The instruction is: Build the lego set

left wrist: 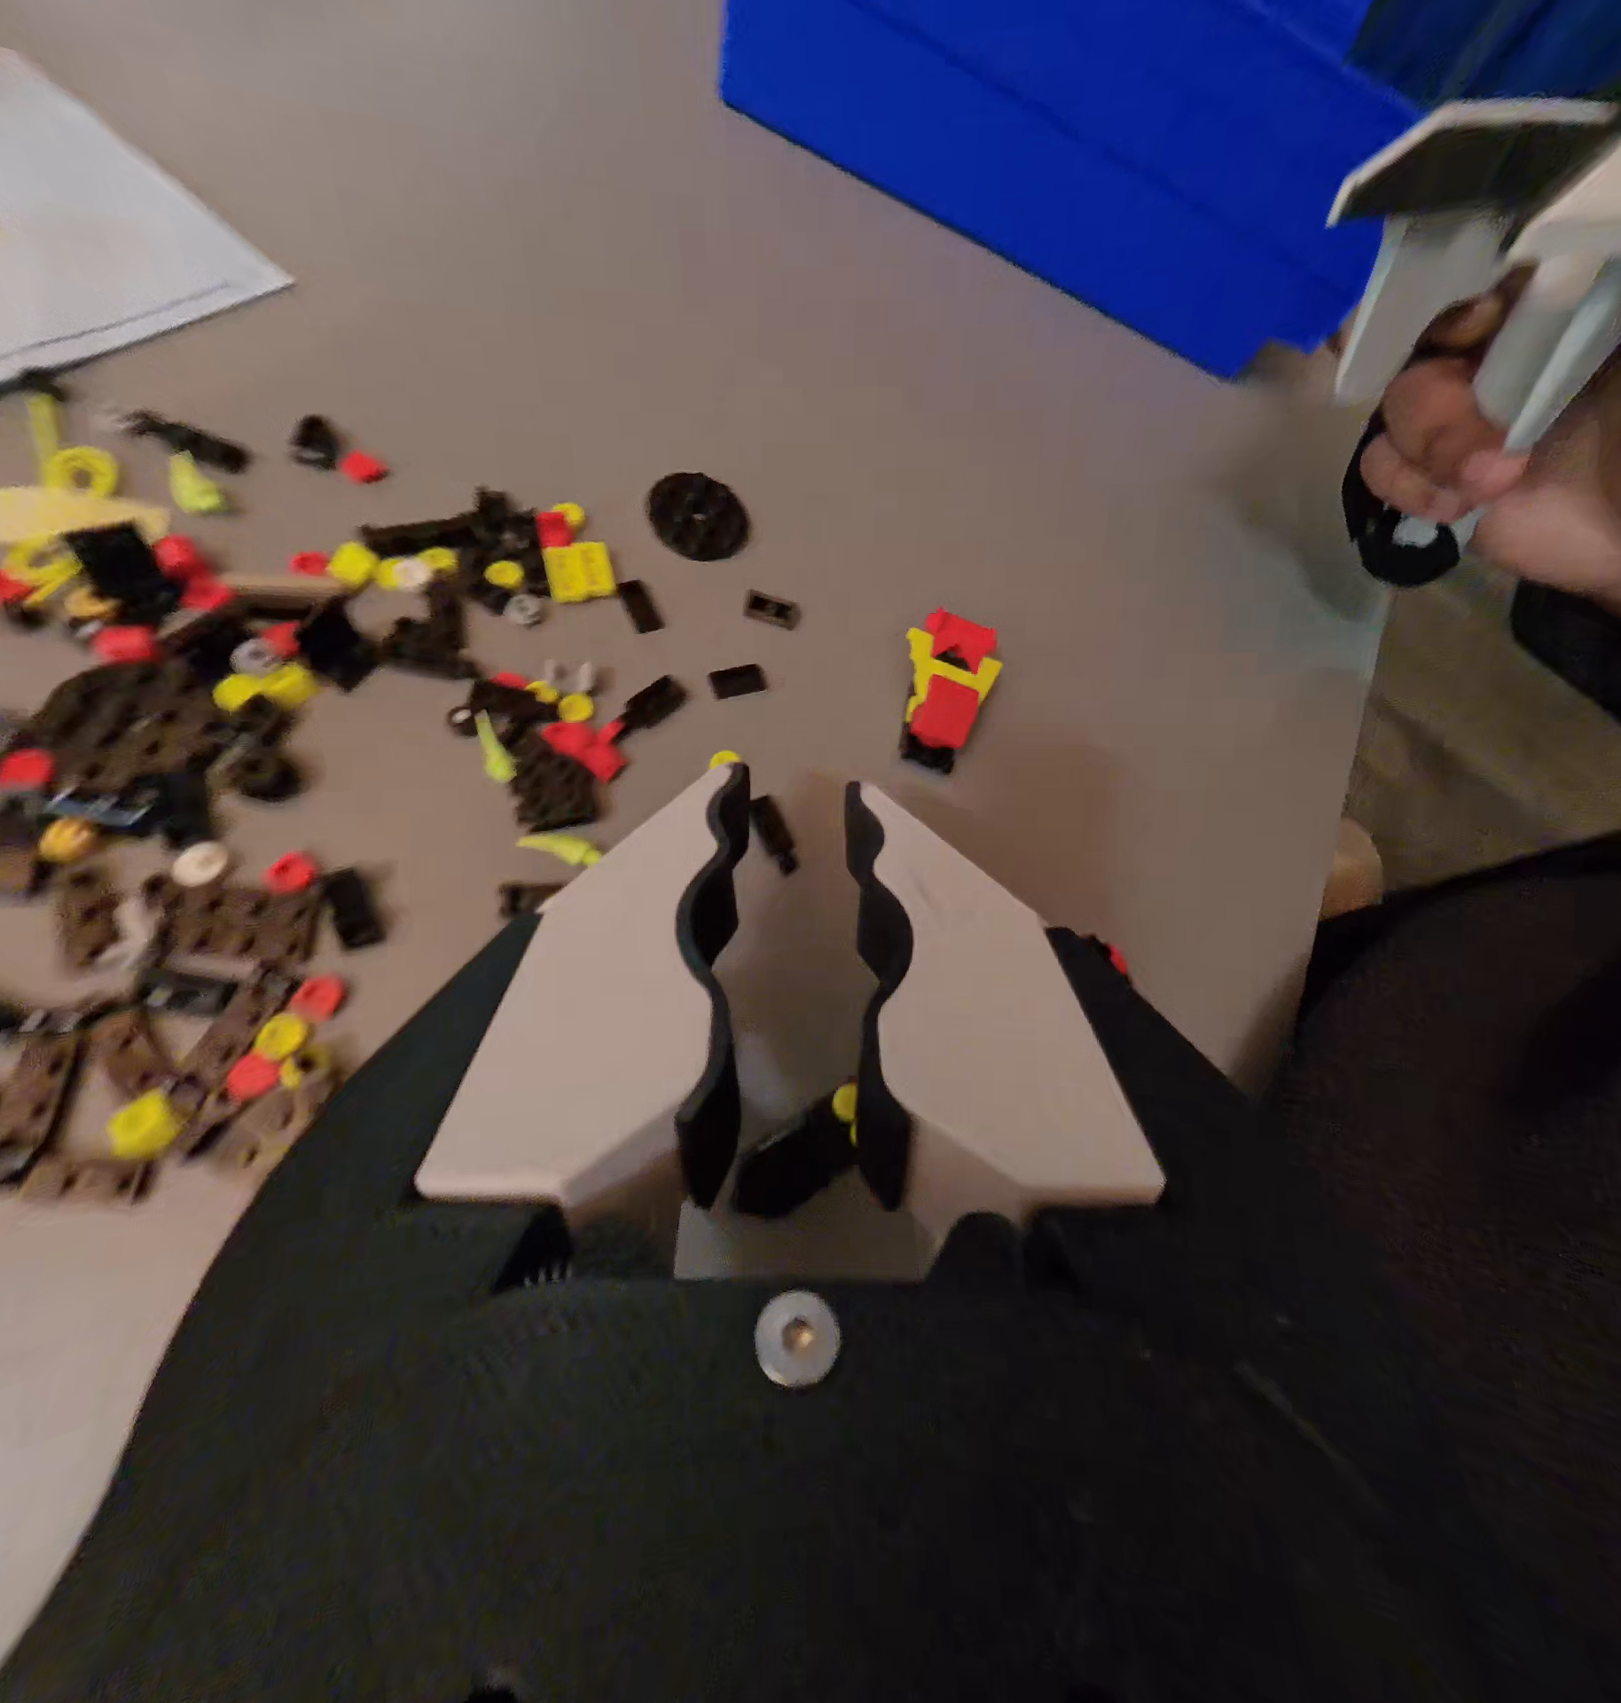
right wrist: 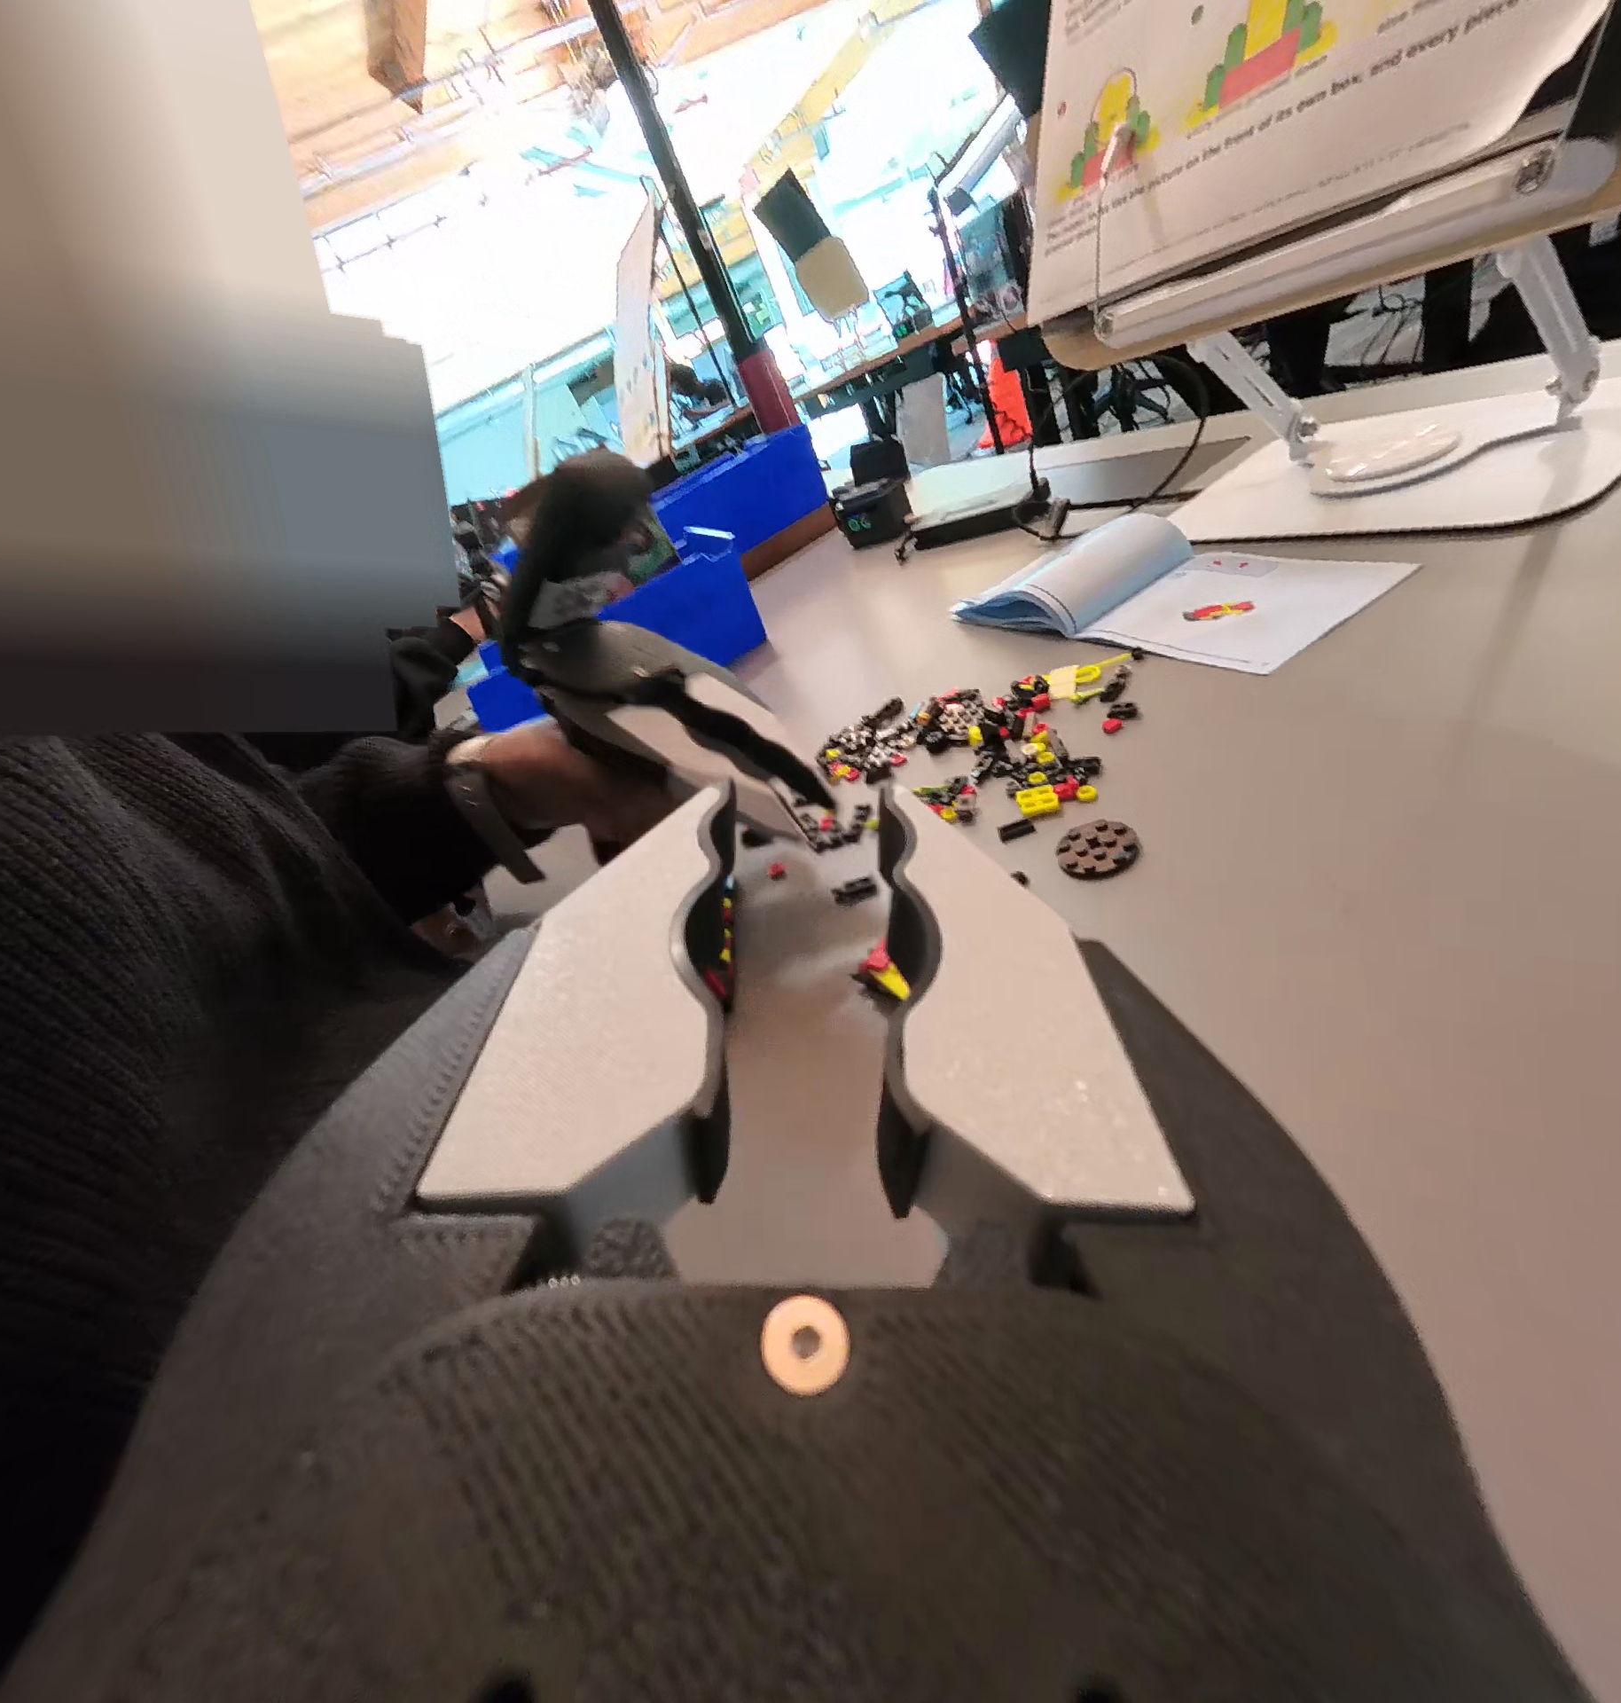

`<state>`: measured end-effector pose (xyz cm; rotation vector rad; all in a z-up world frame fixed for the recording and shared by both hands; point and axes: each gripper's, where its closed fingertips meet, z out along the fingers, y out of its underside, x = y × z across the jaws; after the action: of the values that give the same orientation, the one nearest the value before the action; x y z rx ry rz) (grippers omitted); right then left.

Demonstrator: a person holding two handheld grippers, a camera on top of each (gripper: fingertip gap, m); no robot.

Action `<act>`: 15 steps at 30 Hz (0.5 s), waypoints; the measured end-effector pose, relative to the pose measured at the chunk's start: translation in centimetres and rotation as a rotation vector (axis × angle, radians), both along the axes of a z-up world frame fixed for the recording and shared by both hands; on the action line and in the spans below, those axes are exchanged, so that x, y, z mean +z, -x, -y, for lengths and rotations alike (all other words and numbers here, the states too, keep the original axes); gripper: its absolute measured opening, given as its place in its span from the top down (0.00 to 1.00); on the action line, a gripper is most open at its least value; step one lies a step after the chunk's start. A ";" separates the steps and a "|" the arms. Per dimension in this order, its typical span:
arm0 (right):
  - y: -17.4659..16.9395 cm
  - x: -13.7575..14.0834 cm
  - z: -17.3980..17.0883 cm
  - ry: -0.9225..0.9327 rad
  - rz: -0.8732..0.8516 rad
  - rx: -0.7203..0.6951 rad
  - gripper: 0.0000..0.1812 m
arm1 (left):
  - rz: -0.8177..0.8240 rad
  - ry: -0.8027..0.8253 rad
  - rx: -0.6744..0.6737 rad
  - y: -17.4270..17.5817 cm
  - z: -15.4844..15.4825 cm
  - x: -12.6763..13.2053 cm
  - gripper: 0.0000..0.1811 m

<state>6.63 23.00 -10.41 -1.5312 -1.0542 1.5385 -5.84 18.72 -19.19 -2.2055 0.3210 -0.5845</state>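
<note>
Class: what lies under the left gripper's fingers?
Between the left gripper's open fingers, a small black piece lies on the table. Farther back, a black-and-yellow piece shows. The fingers hide anything beneath them.

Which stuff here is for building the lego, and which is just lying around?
For the job:
loose lego pieces
red and yellow part-built piece
black round plate
instruction booklet

Just lying about:
blue bins
tablet stand
</note>
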 end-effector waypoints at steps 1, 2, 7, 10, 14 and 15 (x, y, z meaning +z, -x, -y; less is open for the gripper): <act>0.2 -0.3 -0.1 -0.008 0.018 -0.002 0.84 | 0.021 -0.010 0.037 0.9 0.4 0.3 0.90; 0.3 -0.6 -0.1 -0.022 0.033 -0.001 0.84 | 0.042 -0.019 0.073 1.8 0.7 0.5 0.91; 1.1 -0.2 0.1 -0.248 0.065 -0.058 0.88 | 0.163 -0.029 0.123 3.6 2.4 1.1 0.98; 1.4 -1.4 -0.7 -0.391 0.166 -0.141 0.86 | 0.201 -0.047 0.120 3.9 2.2 1.4 0.98; 1.6 -3.6 -2.1 -0.442 0.310 -0.230 0.91 | 0.230 -0.033 0.116 4.1 2.2 0.9 0.98; 1.7 -4.1 -2.4 -0.449 0.328 -0.243 0.93 | 0.231 -0.031 0.119 4.3 2.2 0.9 0.98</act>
<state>4.98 25.40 -14.47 -1.5443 -1.2411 0.8303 -10.11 16.55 -18.34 -2.0857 0.0770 -0.7549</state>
